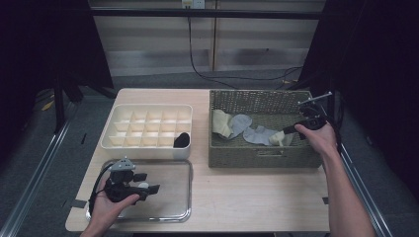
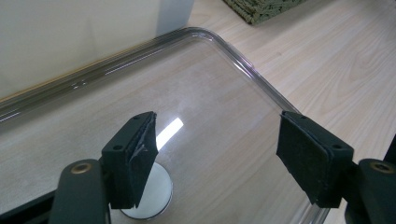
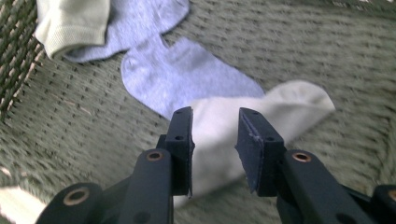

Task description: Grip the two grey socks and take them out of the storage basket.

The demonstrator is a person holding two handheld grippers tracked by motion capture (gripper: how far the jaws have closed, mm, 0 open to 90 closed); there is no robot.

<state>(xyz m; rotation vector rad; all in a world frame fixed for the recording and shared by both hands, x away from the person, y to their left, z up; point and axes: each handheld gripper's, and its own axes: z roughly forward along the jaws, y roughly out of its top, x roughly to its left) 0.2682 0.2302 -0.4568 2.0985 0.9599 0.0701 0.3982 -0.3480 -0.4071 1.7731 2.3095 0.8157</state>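
Hovering right gripper [image 3: 215, 140], cream sock [image 3: 261, 116], basket [image 3: 327, 51]

My right gripper [image 3: 215, 140] hangs over the woven floor of a wicker basket [image 3: 322, 42], its jaws parted by a narrow gap. Just beyond and beneath the jaws lies a cream sock [image 3: 261, 109]; I cannot tell whether the pads touch it. Beyond the left jaw lies a pale blue sock [image 3: 187, 74], overlapped by the cream one.
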